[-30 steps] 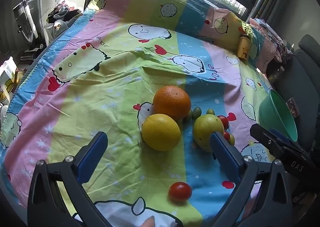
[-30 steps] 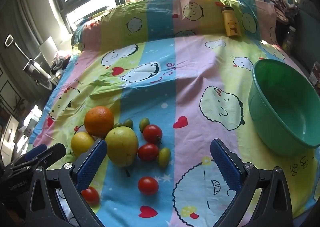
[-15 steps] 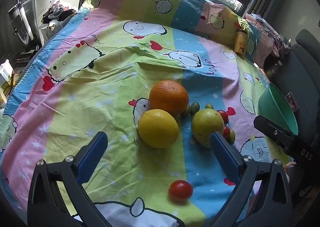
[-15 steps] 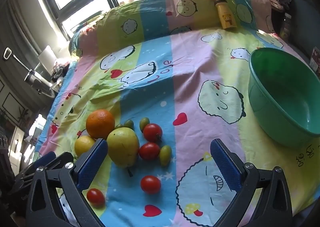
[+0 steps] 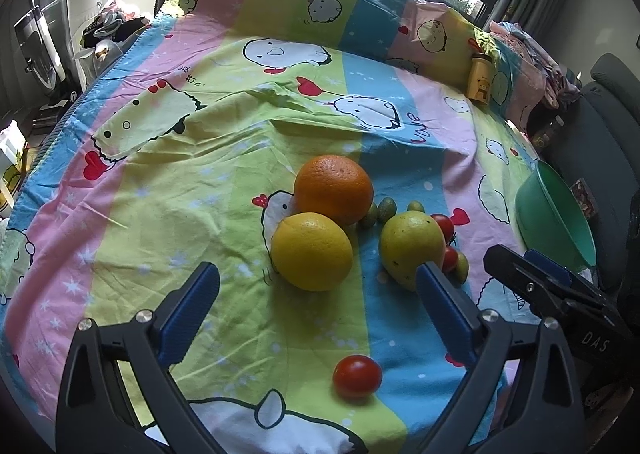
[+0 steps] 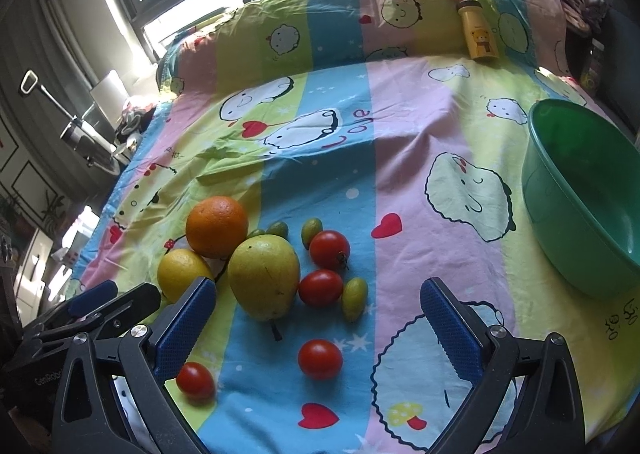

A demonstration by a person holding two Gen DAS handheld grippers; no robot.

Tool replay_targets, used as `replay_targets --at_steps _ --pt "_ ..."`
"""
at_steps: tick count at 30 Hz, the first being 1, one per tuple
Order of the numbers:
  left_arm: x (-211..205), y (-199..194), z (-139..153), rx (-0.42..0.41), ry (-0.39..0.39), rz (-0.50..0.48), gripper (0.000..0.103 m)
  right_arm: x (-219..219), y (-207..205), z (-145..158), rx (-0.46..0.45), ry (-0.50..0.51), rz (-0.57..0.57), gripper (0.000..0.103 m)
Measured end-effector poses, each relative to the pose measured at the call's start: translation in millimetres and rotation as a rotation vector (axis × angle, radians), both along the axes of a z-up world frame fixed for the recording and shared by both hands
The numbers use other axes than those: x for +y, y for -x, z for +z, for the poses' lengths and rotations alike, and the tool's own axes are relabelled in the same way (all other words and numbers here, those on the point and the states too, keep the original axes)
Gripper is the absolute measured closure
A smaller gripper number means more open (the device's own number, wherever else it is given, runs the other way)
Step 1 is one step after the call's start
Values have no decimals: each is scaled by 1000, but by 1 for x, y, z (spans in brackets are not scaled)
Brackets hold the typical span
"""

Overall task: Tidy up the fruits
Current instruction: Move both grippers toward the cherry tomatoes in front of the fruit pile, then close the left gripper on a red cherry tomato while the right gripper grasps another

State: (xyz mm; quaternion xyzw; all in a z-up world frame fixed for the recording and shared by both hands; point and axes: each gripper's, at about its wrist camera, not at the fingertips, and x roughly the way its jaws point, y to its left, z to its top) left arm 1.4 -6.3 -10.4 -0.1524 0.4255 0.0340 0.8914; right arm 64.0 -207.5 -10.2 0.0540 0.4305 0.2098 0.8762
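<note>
Cartoon-print bedsheet (image 6: 400, 174) carries loose fruit; both the left gripper (image 5: 318, 290) and right gripper (image 6: 318, 306) hover low, jaws spread, holding nothing. Green bowl (image 6: 552, 214) sits empty.

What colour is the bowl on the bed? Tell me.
The bowl is green, plain and unpatterned; the right wrist view shows it best.

The left claw (image 5: 318, 286) hovers with its jaws spread wide and empty. The right claw (image 6: 318, 300) does likewise. Each shows the other: right at 4 o'clock, left at 8 o'clock.
</note>
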Motion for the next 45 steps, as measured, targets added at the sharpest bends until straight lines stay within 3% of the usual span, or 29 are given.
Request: replay_targets --at_steps 20,25,33,41,45 --pt "-12 1 2 15 35 -59 8 -3 -3 -2 33 -34 3 6" --pt "-17 1 3 15 12 -73 10 -3 -2 -2 29 -26 4 11" --pt "-18 -1 0 40 61 -95 11 -5 -1 0 35 -37 4 14" --pt "-25 -3 -4 72 127 -148 22 -15 -4 -2 76 -79 -6 29" --pt "-35 -3 -6 85 156 -195 26 -18 -4 -6 103 -81 -4 42"
